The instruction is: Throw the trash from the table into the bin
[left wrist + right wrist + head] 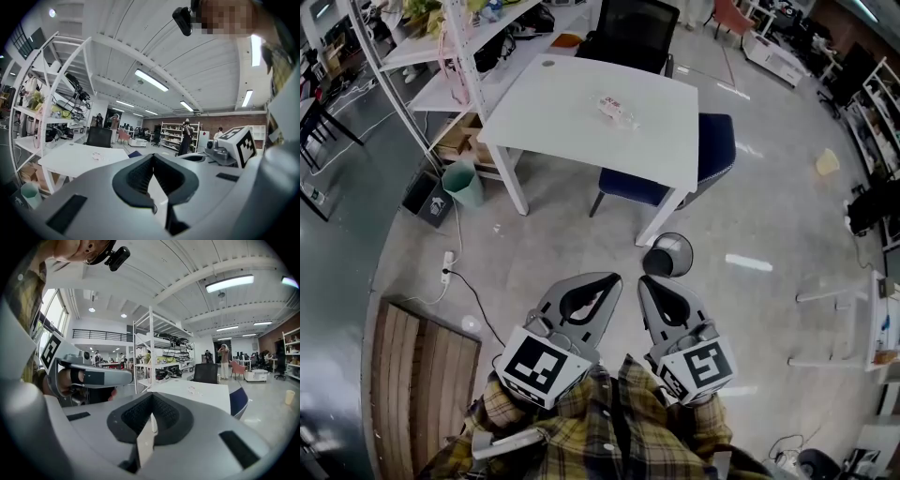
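At bottom centre, we hold the grey left gripper (612,280) and right gripper (643,282) closed, empty; one should open nearing the crumpled clear wrapper (616,110).

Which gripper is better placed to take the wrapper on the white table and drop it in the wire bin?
Right, probably. The left gripper and right gripper are about equally far from the wrapper, but the wire bin stands beside the right one.

A black office chair (633,33) and a blue chair (717,145) stand right of a white shelving rack (441,94).
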